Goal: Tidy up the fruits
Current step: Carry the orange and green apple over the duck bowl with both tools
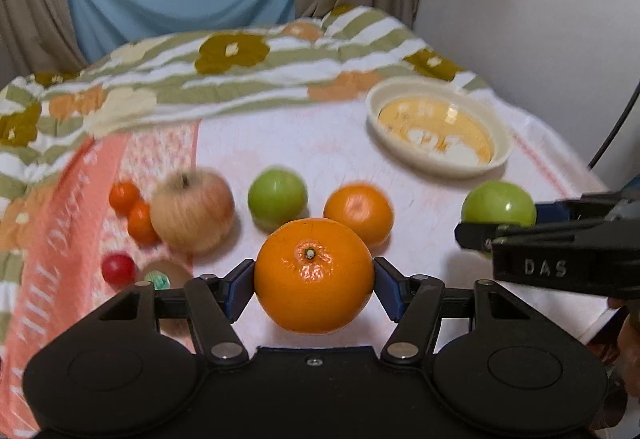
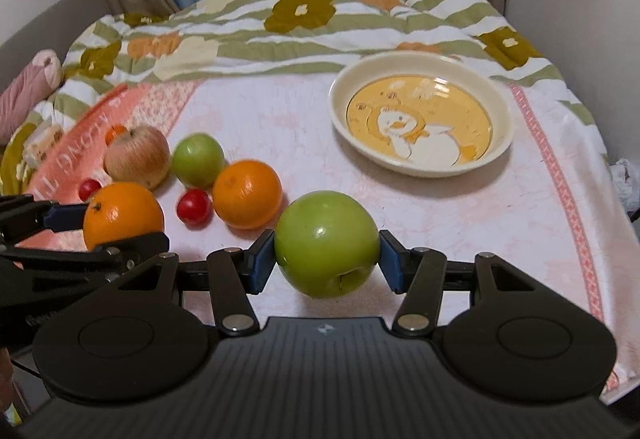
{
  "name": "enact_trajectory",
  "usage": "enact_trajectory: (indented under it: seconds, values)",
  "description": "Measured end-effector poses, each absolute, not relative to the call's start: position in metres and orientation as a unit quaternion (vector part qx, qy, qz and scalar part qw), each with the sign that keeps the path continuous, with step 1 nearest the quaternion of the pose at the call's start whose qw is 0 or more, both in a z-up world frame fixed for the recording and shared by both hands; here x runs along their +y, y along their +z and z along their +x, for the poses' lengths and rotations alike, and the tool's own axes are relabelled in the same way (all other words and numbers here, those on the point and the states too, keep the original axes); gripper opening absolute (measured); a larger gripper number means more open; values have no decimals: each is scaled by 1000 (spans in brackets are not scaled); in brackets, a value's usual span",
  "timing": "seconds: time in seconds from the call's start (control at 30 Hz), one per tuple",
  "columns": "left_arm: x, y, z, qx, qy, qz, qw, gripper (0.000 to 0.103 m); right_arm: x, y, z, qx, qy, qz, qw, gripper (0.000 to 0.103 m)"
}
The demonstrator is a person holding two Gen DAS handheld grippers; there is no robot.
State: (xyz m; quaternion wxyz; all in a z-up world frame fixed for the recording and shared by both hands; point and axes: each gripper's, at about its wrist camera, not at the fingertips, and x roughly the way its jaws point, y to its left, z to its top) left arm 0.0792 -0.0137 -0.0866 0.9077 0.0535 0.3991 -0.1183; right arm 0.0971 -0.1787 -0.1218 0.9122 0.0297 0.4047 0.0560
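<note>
Both grippers are loaded as I read it: my left gripper (image 1: 314, 281) is clamped on a large orange (image 1: 314, 275), pads pressing its two sides at the widest girth with the stem end facing up at me, and my right gripper (image 2: 327, 253) is closed on a green apple (image 2: 327, 243), pads on its flanks and the stem dimple turned down toward the camera. Taking the cream bowl (image 2: 508, 107) with the duck picture as my landmark, both held fruits sit on the near side of it, the apple closer, the orange further to its left. Beyond the orange, also left of the bowl, a second orange (image 1: 358, 213), a second green apple (image 1: 277, 197), a reddish apple (image 1: 192, 209), two small orange fruits (image 1: 132, 209) and a small red fruit (image 1: 118, 269) lie on the pink cloth (image 2: 280, 111) over the bed. The bowl looks empty. I judge the orange fairly heavy, its peel slightly yielding and grippy; the apple is firm, smooth and waxy, so likelier to slip or twist. Gripping across the middle suits both; squeezing harder would only bruise them.
</note>
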Motion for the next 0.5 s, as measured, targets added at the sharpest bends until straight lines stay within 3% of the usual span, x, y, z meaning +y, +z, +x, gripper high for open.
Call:
enact_trajectory:
  seconds: [0.27, 0.5]
  values:
    - [-24, -25, 86, 344, -163, 70, 922, 67, -213, -57, 86, 372, 20, 84, 924, 69]
    - [-46, -1, 108, 322, -178, 64, 928, 67, -246, -17, 106, 338, 8, 60, 939, 69]
